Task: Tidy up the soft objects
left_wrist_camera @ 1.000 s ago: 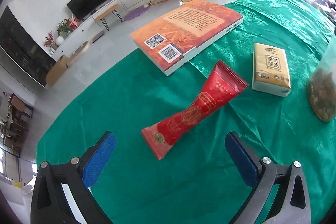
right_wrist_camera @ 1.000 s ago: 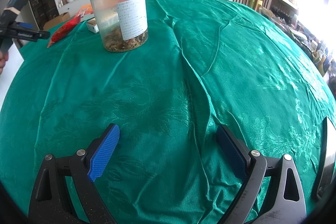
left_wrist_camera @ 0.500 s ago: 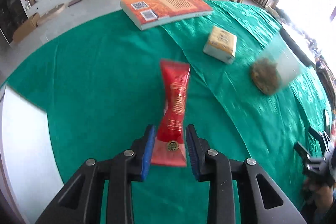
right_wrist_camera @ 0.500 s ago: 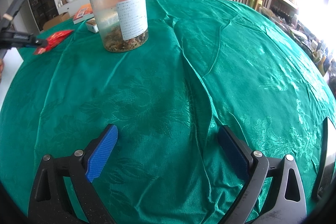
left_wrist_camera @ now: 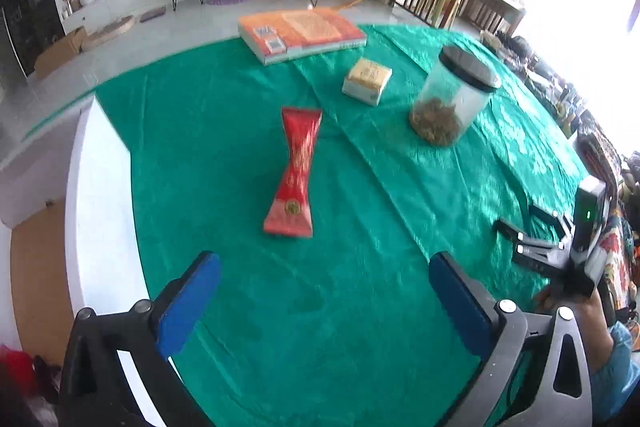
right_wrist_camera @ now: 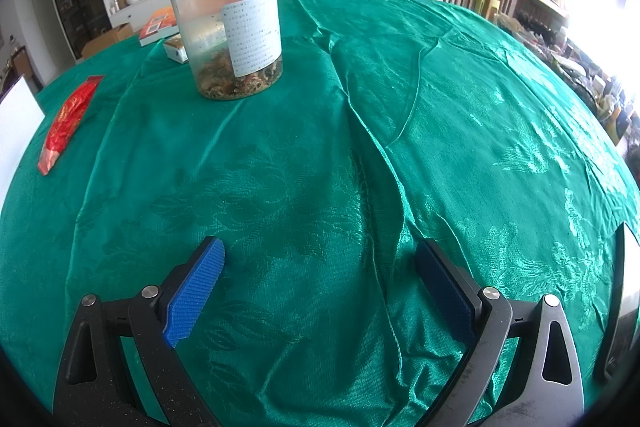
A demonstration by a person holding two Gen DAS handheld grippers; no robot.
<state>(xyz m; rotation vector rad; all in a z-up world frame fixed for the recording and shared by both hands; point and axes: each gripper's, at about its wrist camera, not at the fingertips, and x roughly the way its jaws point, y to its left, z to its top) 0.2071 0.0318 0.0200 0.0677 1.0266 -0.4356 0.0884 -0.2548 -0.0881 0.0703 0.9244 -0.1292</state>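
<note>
A green floral-damask cloth [right_wrist_camera: 360, 147] is covering the worktop; the red gold-printed packet [left_wrist_camera: 296, 171] is lying beside a yellow tissue pack [left_wrist_camera: 367, 79].

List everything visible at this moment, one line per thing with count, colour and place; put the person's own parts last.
red packet: 1, red with gold print, lying flat on the cloth, ahead of the left gripper, untouched
tissue pack: 1, yellow and white, beyond the packet, near the book
jar: 1, clear with black lid and white label, dried contents at the bottom, standing upright
book: 1, orange, flat at the far table edge
tablecloth: 1, green, wrinkled, covering the table
left gripper: 1, black with blue pads, jaws have just been opening, nothing between them
right gripper: 1, black with blue pads, open over bare cloth
</note>
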